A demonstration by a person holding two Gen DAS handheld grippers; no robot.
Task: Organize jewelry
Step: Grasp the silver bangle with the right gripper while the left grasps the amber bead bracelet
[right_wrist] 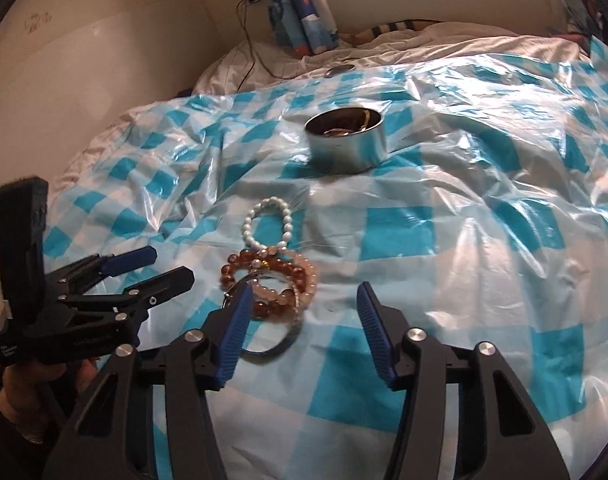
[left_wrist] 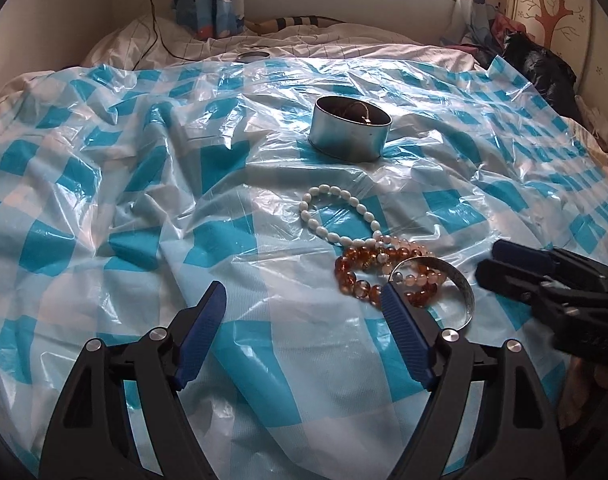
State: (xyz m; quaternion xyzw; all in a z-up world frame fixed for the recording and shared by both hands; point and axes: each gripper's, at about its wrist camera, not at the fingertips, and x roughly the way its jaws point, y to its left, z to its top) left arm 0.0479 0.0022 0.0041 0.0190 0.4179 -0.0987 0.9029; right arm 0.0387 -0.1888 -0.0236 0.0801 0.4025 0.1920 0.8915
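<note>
A round metal tin stands open on the blue-checked plastic sheet, with some jewelry inside. Nearer lie a white bead bracelet, an amber bead bracelet, a pale pink bead bracelet and a silver bangle, heaped together. My left gripper is open and empty just left of the heap. My right gripper is open and empty just right of it.
The sheet covers a rumpled white bed. A flat round lid lies at the far edge. A black cable hangs down the wall. Black clothing is piled at the right.
</note>
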